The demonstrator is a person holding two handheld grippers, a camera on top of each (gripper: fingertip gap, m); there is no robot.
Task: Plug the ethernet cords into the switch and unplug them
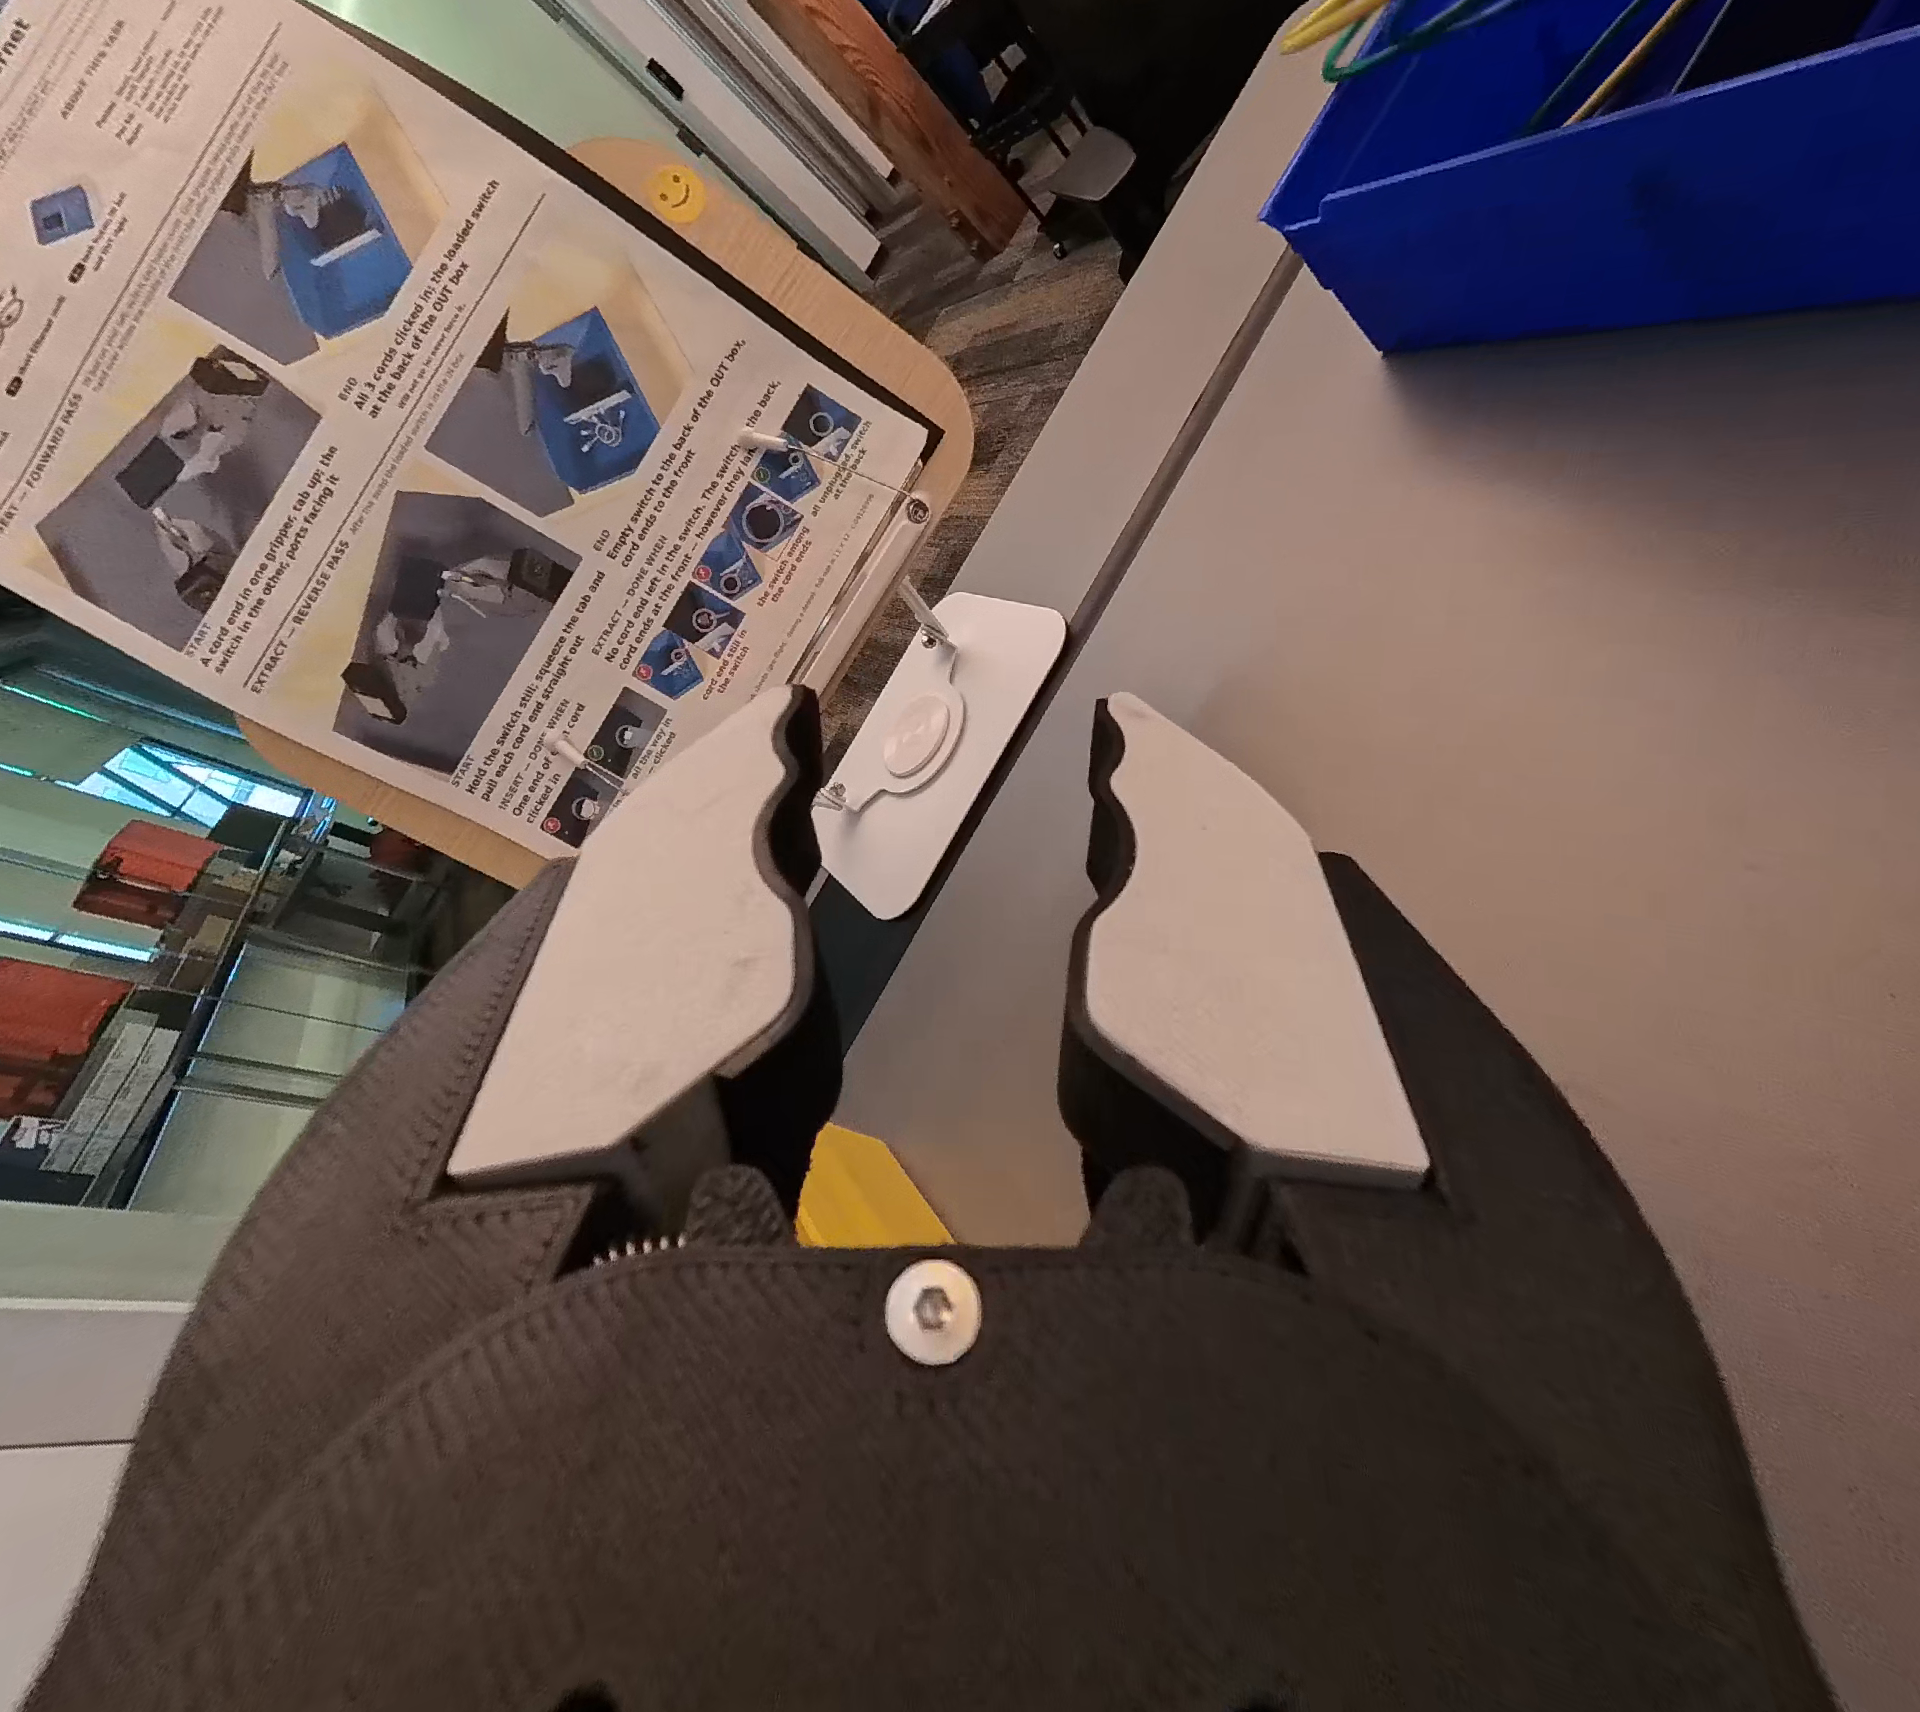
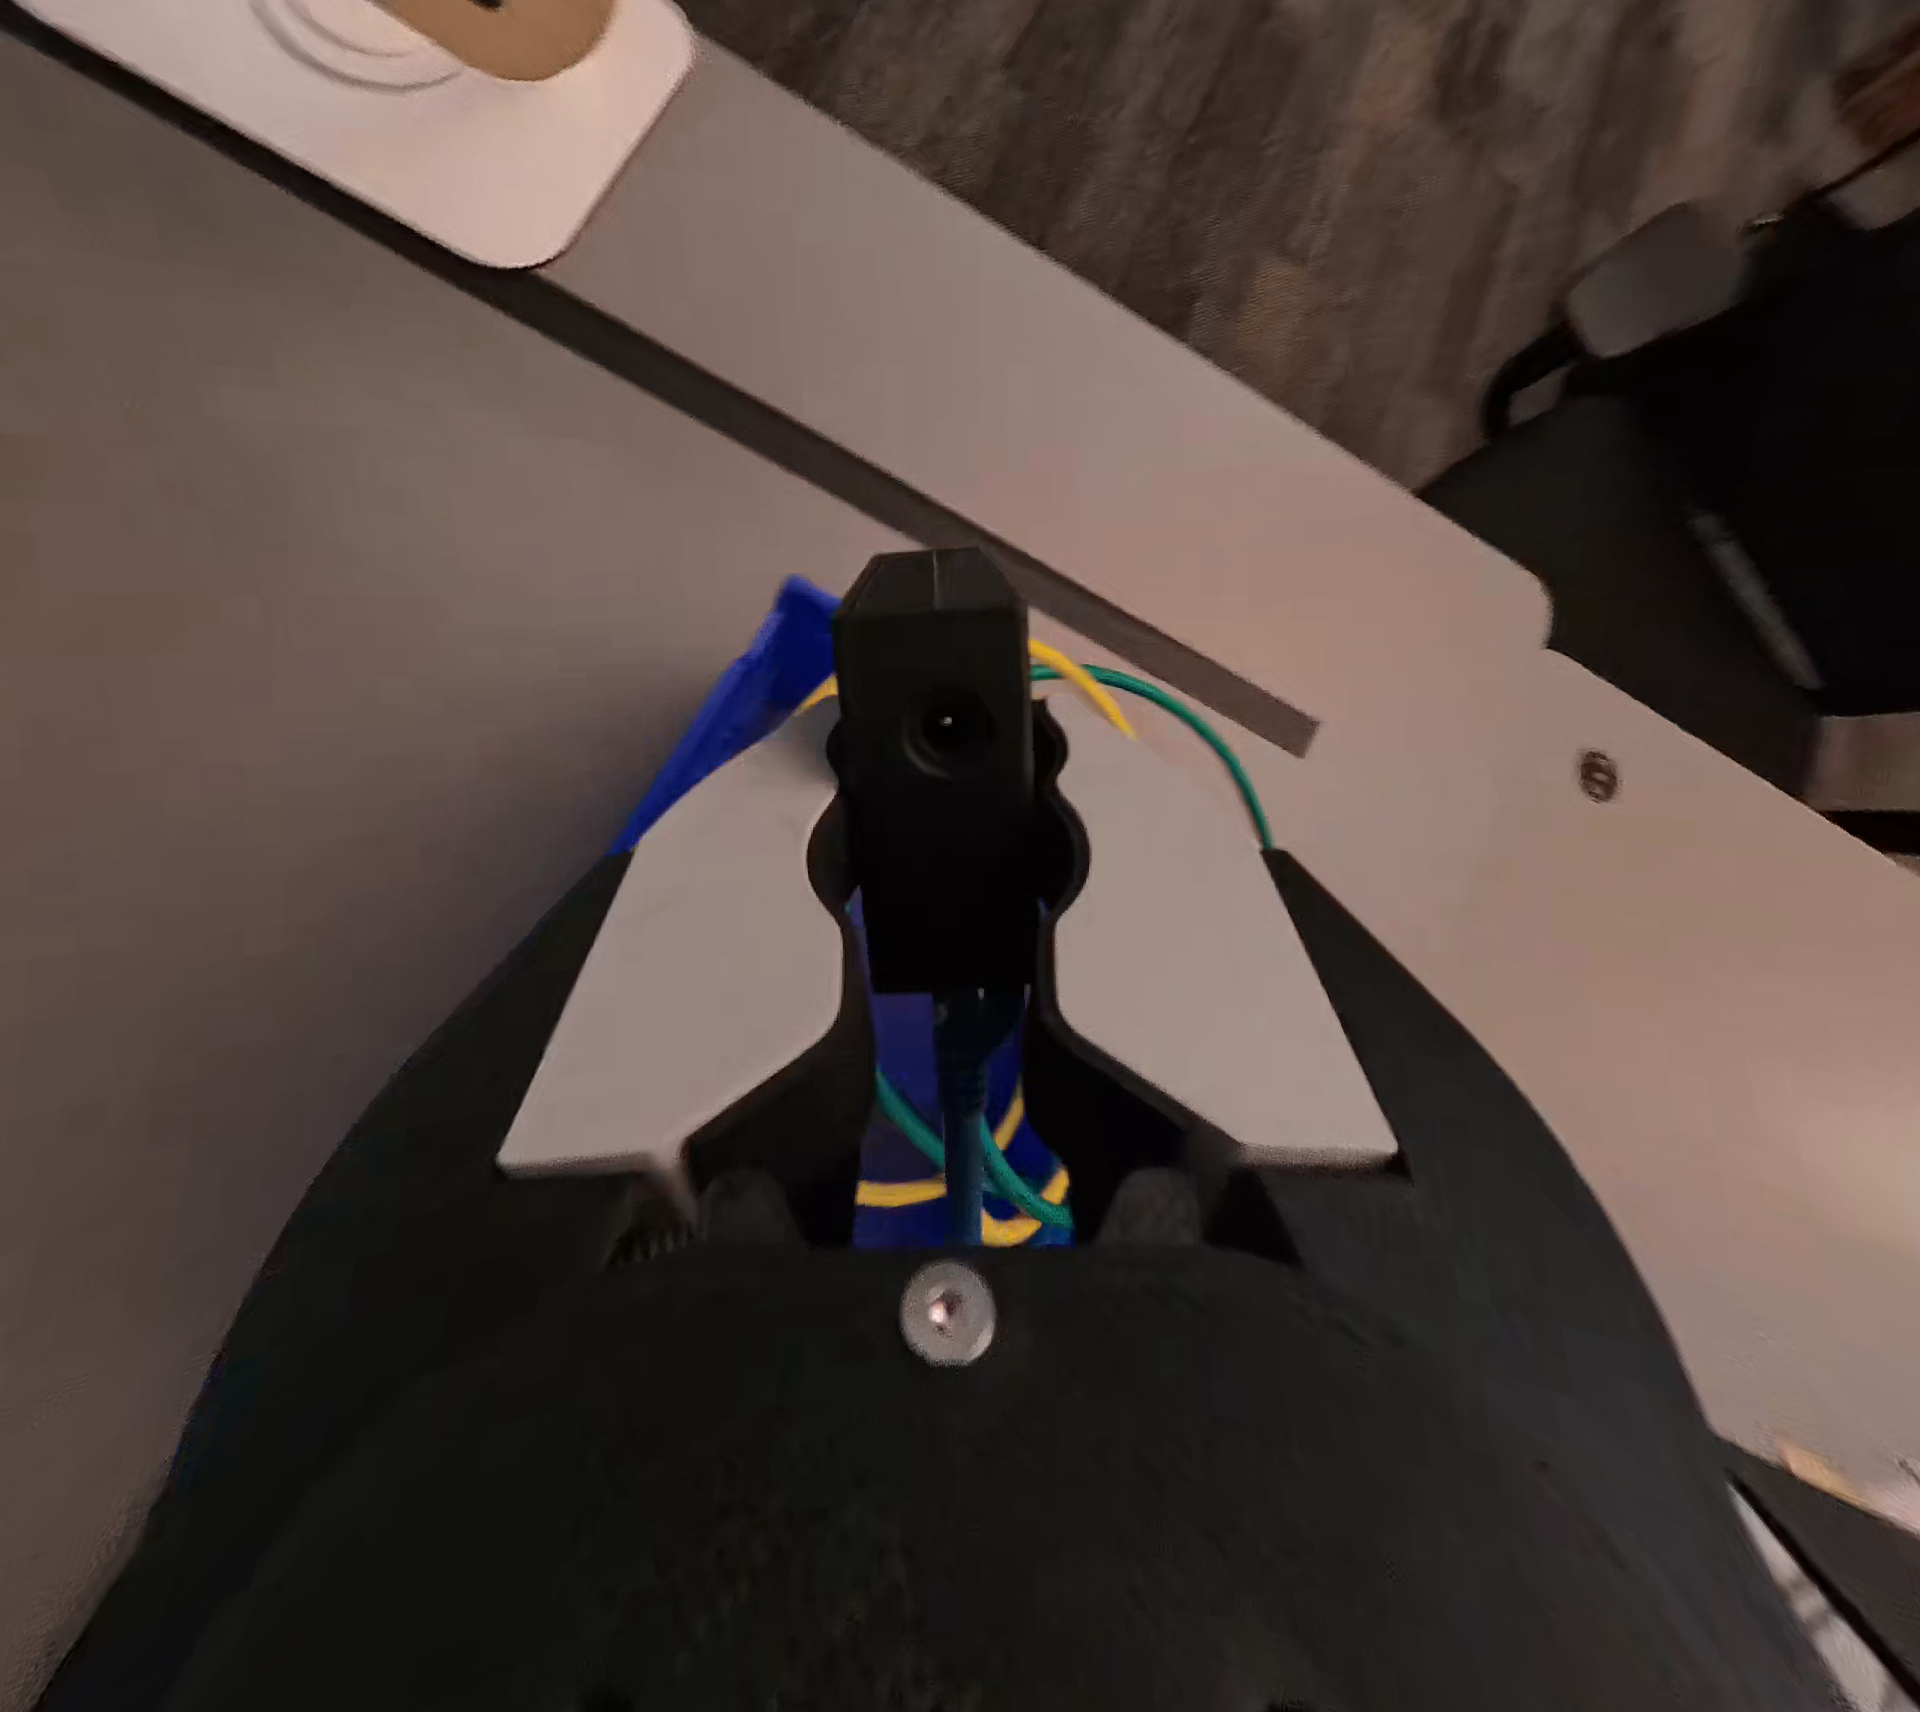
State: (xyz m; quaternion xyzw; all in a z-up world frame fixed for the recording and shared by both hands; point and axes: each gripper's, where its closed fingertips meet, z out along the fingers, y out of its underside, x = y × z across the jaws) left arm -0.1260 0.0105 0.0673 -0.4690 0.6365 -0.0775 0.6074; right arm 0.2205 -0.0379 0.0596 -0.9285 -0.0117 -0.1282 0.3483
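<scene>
My left gripper [image 1: 956, 789]: wide, empty, lower centre | my right gripper [image 2: 940, 789]: clamped on small black plastic switch [image 2: 935, 779], frame centre, above blue plastic bin [image 2: 758, 696] | thin yellow and green cords [image 2: 1174, 706]: light, floppy; likely best pinched at plug.

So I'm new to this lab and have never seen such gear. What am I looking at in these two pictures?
Each picture comes from a camera mounted on a hand-held gripper, looking out along its two fingers.

In the left wrist view, the left hand-held gripper is open and empty over a grey table. A blue plastic bin holding yellow and green cords sits ahead, and an instruction sheet on a stand is at the table's edge.

In the right wrist view, the right hand-held gripper is shut on a small black box, the switch, with a dark cord plugged in.
</scene>
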